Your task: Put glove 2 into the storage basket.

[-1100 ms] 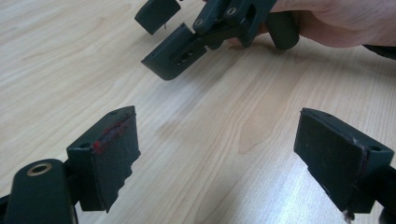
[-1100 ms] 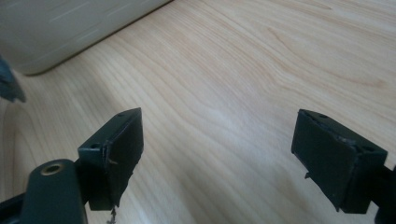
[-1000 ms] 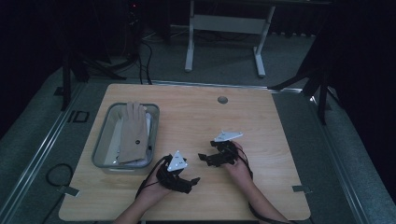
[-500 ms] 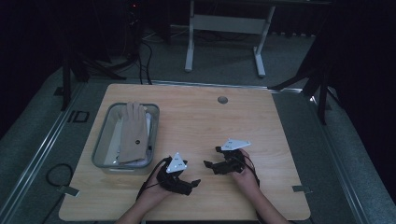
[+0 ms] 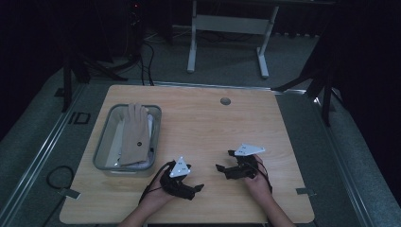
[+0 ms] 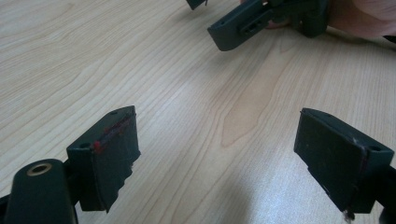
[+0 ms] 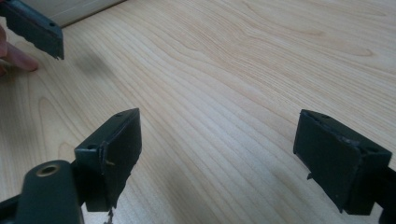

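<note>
Both grippers rest low over the near half of the table (image 5: 203, 118), near its front edge. The left gripper (image 5: 197, 188) sits left of centre with its jaws spread wide and nothing between them, only bare wood showing in the left gripper view. The right gripper (image 5: 220, 167) lies just to its right, the two apart but near, tips pointing toward each other; its jaws are spread too, over bare tabletop. A grey tray (image 5: 101, 150) stands by the table's left edge, close to the left gripper. A tan glove (image 5: 133, 135) lies in it lengthwise, fingers toward the far edge.
</note>
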Motion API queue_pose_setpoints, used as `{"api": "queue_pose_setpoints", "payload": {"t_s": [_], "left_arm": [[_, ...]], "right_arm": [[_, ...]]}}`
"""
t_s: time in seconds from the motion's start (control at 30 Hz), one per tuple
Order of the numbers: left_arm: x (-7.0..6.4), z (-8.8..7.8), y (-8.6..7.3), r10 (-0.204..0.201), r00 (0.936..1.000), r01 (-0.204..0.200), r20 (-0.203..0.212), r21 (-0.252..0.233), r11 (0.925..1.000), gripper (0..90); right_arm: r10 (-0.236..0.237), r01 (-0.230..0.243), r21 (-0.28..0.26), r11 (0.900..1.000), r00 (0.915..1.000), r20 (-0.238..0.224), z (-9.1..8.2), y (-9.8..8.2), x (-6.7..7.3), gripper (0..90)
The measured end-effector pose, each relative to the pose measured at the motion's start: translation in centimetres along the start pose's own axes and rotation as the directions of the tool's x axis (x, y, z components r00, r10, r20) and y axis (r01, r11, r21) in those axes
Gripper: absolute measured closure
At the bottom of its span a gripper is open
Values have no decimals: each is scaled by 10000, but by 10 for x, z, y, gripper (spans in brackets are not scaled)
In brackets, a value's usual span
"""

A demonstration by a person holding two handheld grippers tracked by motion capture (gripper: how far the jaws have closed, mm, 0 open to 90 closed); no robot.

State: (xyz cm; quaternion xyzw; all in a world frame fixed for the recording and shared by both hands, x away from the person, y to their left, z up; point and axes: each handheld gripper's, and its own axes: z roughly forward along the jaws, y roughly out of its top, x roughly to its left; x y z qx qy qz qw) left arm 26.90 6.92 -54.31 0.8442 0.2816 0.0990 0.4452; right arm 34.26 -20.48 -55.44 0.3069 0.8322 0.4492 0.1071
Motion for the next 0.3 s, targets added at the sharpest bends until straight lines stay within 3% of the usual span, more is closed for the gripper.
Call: {"api": "queue_pose_setpoints", "payload": {"t_s": [0.3], "left_arm": [[-1, 0, 0, 95, 10000, -95, 0, -14, 10000, 141]], "right_arm": [[-58, 57, 98, 9999, 9999, 105, 2, -1, -1, 150]]}}
